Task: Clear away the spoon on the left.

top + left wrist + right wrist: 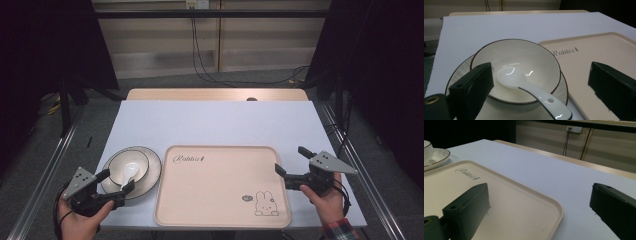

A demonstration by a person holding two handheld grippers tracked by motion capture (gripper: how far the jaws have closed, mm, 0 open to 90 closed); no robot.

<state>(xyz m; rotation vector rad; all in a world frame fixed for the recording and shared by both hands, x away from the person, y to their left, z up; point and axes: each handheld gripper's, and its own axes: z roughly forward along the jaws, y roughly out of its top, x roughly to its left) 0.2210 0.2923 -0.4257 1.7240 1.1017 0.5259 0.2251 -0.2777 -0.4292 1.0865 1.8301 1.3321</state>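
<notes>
A white bowl [128,166] with a dark rim stands on a matching plate [154,167] at the table's front left. A white spoon [131,171] lies in it, handle toward me. My left gripper [117,180] is open, with its jaws on either side of the bowl's near rim and the spoon handle [541,97]; the pads touch nothing. A beige tray [220,185] with a rabbit drawing lies in the middle. My right gripper [291,160] is open and straddles the tray's right edge [554,207], one jaw over the tray and one over the table.
The white table top [215,120] stretches beyond the tray to a wooden strip [215,94] at its far edge. Metal rails [45,170] run along both sides. Cables [235,80] lie on the floor behind the table.
</notes>
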